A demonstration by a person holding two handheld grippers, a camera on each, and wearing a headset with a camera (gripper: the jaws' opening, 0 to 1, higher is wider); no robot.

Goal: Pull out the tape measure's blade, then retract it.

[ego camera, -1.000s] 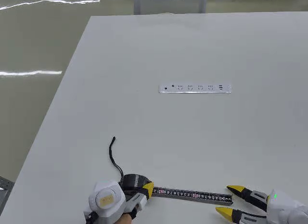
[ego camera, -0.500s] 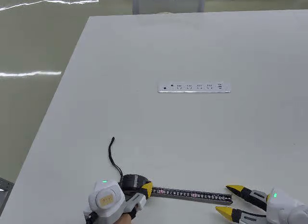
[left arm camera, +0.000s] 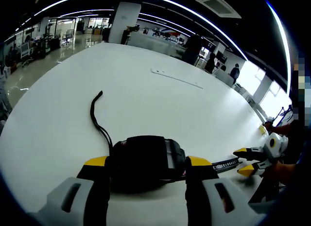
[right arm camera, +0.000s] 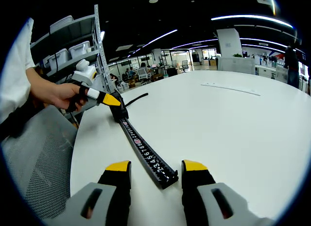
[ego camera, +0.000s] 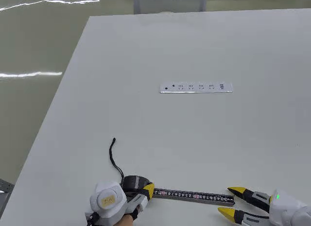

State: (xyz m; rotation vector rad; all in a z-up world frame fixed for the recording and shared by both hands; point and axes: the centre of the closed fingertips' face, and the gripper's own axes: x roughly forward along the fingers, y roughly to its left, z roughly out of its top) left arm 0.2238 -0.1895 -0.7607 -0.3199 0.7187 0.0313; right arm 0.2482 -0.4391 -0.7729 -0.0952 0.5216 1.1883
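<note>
The black tape measure case (left arm camera: 146, 160) sits on the white table, clamped between the yellow-tipped jaws of my left gripper (left arm camera: 146, 163). In the head view the case (ego camera: 133, 183) is at the lower left with the left gripper (ego camera: 143, 192) on it. Its dark blade (ego camera: 194, 196) lies flat on the table, stretched toward the right. The blade's end hook (right arm camera: 167, 180) rests between the spread jaws of my right gripper (right arm camera: 155, 167), which is open and does not touch it. In the head view the right gripper (ego camera: 231, 201) is at the lower right. A black wrist strap (ego camera: 114, 155) trails from the case.
A white power strip (ego camera: 196, 88) lies flat near the table's middle. The table's left edge (ego camera: 53, 114) drops to a shiny floor. Shelving with bins (right arm camera: 73, 51) and a mesh chair (right arm camera: 34, 153) stand behind the person's hand (right arm camera: 56, 95).
</note>
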